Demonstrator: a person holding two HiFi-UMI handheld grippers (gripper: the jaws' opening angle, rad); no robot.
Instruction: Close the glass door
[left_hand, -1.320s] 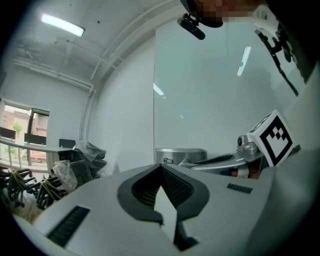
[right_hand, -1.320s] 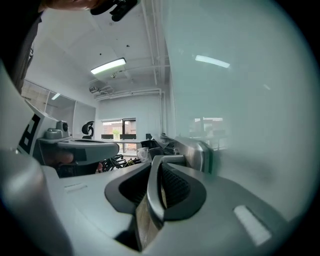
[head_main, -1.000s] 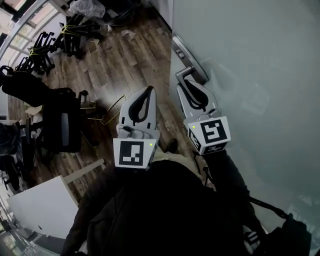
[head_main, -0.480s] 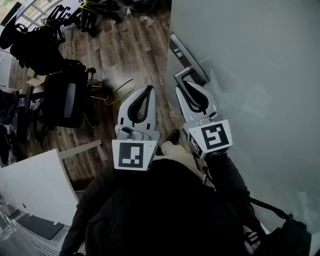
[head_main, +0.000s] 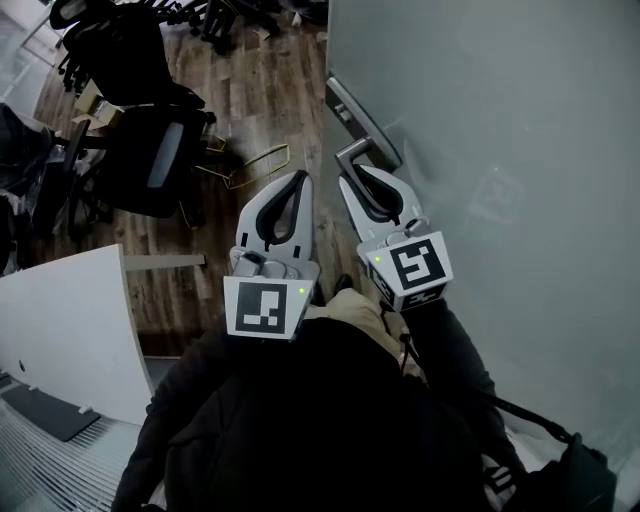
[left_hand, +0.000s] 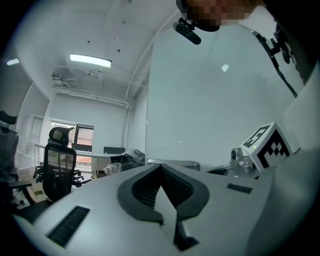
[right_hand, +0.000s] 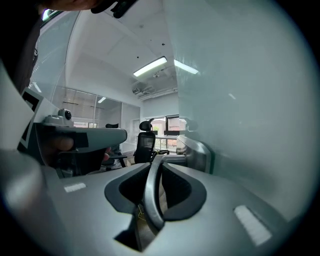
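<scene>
The frosted glass door (head_main: 520, 120) fills the right side of the head view. Its metal lever handle (head_main: 352, 155) juts from a lock plate (head_main: 350, 108) at the door's edge. My right gripper (head_main: 362, 180) is shut on that handle; in the right gripper view the handle (right_hand: 151, 197) runs between the jaws of the gripper (right_hand: 157, 164), with the glass door (right_hand: 250, 100) close on the right. Just left of it, over the wooden floor, my left gripper (head_main: 297, 182) is shut and holds nothing. In the left gripper view that gripper (left_hand: 161, 168) faces the glass door (left_hand: 210, 100).
Black office chairs (head_main: 150, 150) stand at the upper left on the wooden floor (head_main: 260, 90). A white board (head_main: 70, 330) lies at the lower left. A yellow wire frame (head_main: 255, 165) rests on the floor beside the chairs.
The chairs and white board have slid right and closer in the head view, so the door and I have swung. The right gripper stays shut on the handle; the left stays beside it.
</scene>
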